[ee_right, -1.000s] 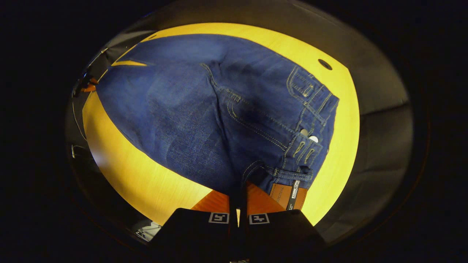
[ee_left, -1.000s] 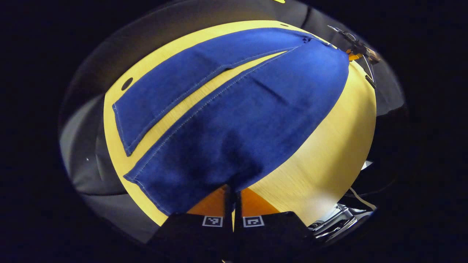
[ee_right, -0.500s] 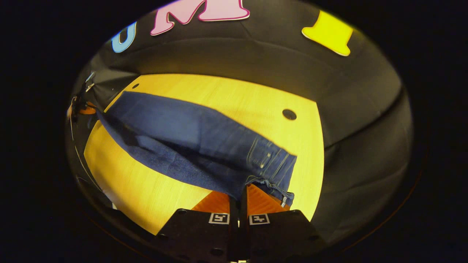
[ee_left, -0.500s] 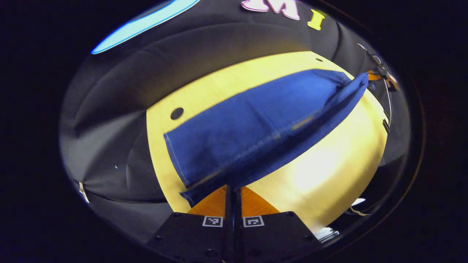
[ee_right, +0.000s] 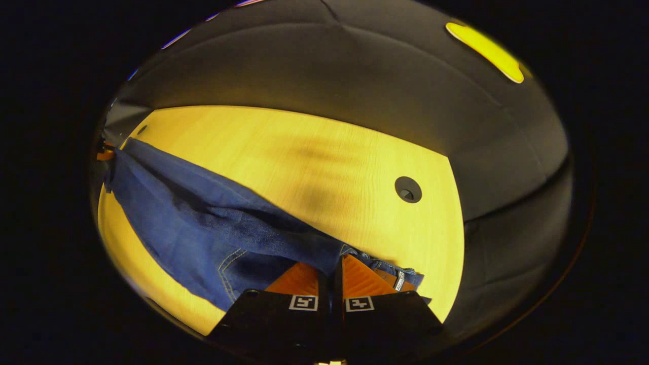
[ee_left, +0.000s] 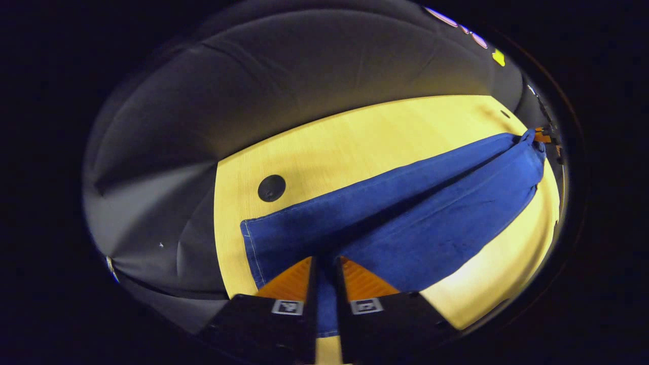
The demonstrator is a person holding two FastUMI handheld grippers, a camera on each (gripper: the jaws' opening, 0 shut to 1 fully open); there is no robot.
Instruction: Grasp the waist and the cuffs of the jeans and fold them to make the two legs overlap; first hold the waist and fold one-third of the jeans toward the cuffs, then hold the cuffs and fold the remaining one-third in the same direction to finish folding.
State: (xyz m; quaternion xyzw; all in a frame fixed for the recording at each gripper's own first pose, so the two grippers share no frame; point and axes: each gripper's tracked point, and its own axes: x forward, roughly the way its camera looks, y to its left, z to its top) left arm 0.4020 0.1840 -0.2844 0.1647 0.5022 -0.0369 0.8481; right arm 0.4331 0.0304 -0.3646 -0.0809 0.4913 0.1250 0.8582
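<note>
Left hand-held gripper (ee_left: 324,263) clamped on jeans (ee_left: 405,218) cuff, right hand-held gripper (ee_right: 330,266) clamped on the waist; jeans lie doubled lengthwise on the counter (ee_right: 314,152).

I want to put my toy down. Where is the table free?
Bare table lies between the jeans and the black cloth wall, around the round hole. A thin strip runs along the near edge. The jeans crowd the near side.
</note>
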